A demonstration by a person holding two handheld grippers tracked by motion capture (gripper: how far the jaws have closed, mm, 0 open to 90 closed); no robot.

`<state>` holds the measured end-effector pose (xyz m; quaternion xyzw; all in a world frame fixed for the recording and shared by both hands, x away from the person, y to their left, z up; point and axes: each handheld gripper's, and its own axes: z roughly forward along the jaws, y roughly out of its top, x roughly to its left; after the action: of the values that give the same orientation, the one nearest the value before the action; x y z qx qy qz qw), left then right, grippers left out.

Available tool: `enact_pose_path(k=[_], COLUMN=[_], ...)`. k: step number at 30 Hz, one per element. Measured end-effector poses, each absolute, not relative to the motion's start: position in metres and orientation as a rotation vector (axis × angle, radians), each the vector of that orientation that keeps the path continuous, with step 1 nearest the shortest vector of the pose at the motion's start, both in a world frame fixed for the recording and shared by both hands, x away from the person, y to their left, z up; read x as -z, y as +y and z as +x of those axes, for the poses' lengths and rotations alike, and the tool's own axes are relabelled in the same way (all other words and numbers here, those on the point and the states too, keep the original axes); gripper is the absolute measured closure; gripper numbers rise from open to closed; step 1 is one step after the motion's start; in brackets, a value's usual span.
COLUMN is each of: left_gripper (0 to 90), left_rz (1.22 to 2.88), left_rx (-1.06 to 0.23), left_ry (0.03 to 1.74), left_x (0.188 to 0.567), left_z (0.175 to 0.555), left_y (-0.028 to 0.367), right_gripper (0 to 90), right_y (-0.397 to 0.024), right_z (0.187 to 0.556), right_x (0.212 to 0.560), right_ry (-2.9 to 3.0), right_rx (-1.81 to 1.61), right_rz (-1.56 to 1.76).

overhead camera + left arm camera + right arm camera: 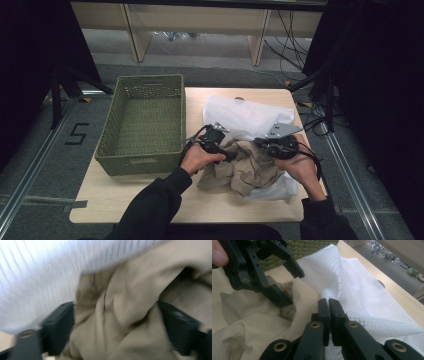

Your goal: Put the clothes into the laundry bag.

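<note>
Straddling the beige garment point(245, 167) near the table's point(125, 200) front edge with my left gripper point(116, 322) spread wide, my right gripper point(329, 305) pinched empty, I should gather one thick fold before squeezing.

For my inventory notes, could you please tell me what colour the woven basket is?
The basket is olive green, clearest in the high view.
</note>
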<state>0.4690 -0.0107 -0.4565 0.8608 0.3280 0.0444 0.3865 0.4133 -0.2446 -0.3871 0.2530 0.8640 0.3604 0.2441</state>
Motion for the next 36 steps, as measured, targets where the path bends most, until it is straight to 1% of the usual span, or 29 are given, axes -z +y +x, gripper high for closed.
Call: enact_pose_path(k=[1, 2, 3, 4, 5, 6, 7, 8, 10, 12, 14, 17, 18, 19, 20, 21, 22, 23, 24, 25, 27, 30, 31, 32, 33, 34, 35, 36], left_gripper=[16.3, 21.3, 31.8, 43.3, 53.3, 61.0, 68.8, 73.1, 76.8, 78.0, 78.6, 79.6, 79.6, 80.1, 80.1, 80.2, 80.2, 80.3, 80.3, 80.3, 80.3, 79.1, 77.0, 73.0, 65.5, 60.6, 57.4, 55.3], left_rz=[2.224, 2.224, 2.199, 2.199, 2.219, 2.219, 2.238, 2.241, 2.187, 2.135, 2.141, 2.149, 2.102, 2.097, 2.097, 2.097, 2.097, 2.131, 2.081, 2.075, 2.073, 2.059, 2.058, 2.058, 2.05, 2.05, 2.04, 2.04], left_rx=[-0.057, -0.057, 0.029, 0.029, -0.008, -0.008, -0.069, -0.078, -0.089, -0.058, -0.091, -0.099, -0.095, -0.123, -0.123, -0.192, -0.192, -0.217, -0.232, -0.261, -0.284, -0.275, -0.266, -0.266, -0.208, -0.208, -0.24, -0.24], left_ry=[0.806, 0.806, 0.782, 0.782, 0.749, 0.749, 0.71, 0.684, 0.671, 0.667, 0.651, 0.672, 0.735, 0.773, 0.773, 0.803, 0.803, 0.787, 0.835, 0.856, 0.866, 0.866, 0.855, 0.855, 0.779, 0.779, 0.741, 0.741], left_x=[0.468, 0.468, 0.479, 0.479, 0.48, 0.48, 0.471, 0.465, 0.455, 0.448, 0.445, 0.447, 0.449, 0.452, 0.452, 0.453, 0.453, 0.452, 0.454, 0.457, 0.459, 0.46, 0.459, 0.459, 0.458, 0.458, 0.453, 0.453], left_z=[0.473, 0.473, 0.469, 0.469, 0.461, 0.461, 0.454, 0.449, 0.437, 0.429, 0.426, 0.431, 0.434, 0.442, 0.442, 0.446, 0.446, 0.449, 0.45, 0.454, 0.454, 0.453, 0.45, 0.45, 0.442, 0.442, 0.434, 0.434], left_y=[-0.015, -0.015, -0.028, -0.028, -0.038, -0.038, -0.039, -0.039, -0.045, -0.051, -0.058, -0.061, -0.064, -0.066, -0.066, -0.068, -0.068, -0.067, -0.069, -0.065, -0.061, -0.055, -0.05, -0.05, -0.048, -0.048, -0.045, -0.045], right_gripper=[89.4, 89.4, 89.4, 89.4, 89.4, 89.4, 89.4, 89.4, 89.4, 89.4, 89.4, 89.5, 89.5, 89.5, 89.5, 89.5, 89.5, 89.5, 89.5, 89.5, 89.5, 89.5, 89.5, 89.5, 89.5, 89.5, 89.5, 89.5], right_y=[-0.242, -0.242, -0.241, -0.241, -0.241, -0.241, -0.241, -0.241, -0.242, -0.242, -0.24, -0.24, -0.24, -0.239, -0.239, -0.239, -0.239, -0.239, -0.239, -0.238, -0.239, -0.241, -0.242, -0.242, -0.244, -0.244, -0.247, -0.247], right_z=[0.414, 0.415, 0.414, 0.415, 0.415, 0.415, 0.416, 0.416, 0.417, 0.416, 0.416, 0.415, 0.415, 0.412, 0.412, 0.41, 0.41, 0.408, 0.408, 0.404, 0.402, 0.396, 0.395, 0.395, 0.394, 0.394, 0.395, 0.395], right_x=[0.389, 0.39, 0.39, 0.391, 0.392, 0.392, 0.393, 0.393, 0.393, 0.392, 0.39, 0.387, 0.387, 0.384, 0.384, 0.381, 0.381, 0.38, 0.38, 0.381, 0.382, 0.386, 0.387, 0.387, 0.388, 0.388, 0.388, 0.388], right_ry=[2.367, 2.362, 2.363, 2.366, 2.368, 2.375, 2.37, 2.366, 2.366, 2.364, 2.356, 2.349, 2.349, 2.355, 2.355, 2.346, 2.346, 2.349, 2.349, 2.351, 2.364, 2.372, 2.376, 2.376, 2.376, 2.376, 2.365, 2.365], right_rx=[-0.987, -0.986, -0.984, -0.975, -0.98, -0.98, -0.975, -0.975, -0.979, -0.983, -0.992, -1.009, -1.009, -1.016, -1.016, -1.027, -1.027, -1.035, -1.035, -1.034, -1.045, -1.043, -1.048, -1.048, -1.049, -1.049, -1.05, -1.05], right_rz=[0.688, 0.677, 0.699, 0.693, 0.696, 0.675, 0.683, 0.689, 0.686, 0.703, 0.683, 0.663, 0.663, 0.67, 0.67, 0.669, 0.669, 0.653, 0.653, 0.654, 0.646, 0.644, 0.64, 0.64, 0.665, 0.665, 0.674, 0.674])
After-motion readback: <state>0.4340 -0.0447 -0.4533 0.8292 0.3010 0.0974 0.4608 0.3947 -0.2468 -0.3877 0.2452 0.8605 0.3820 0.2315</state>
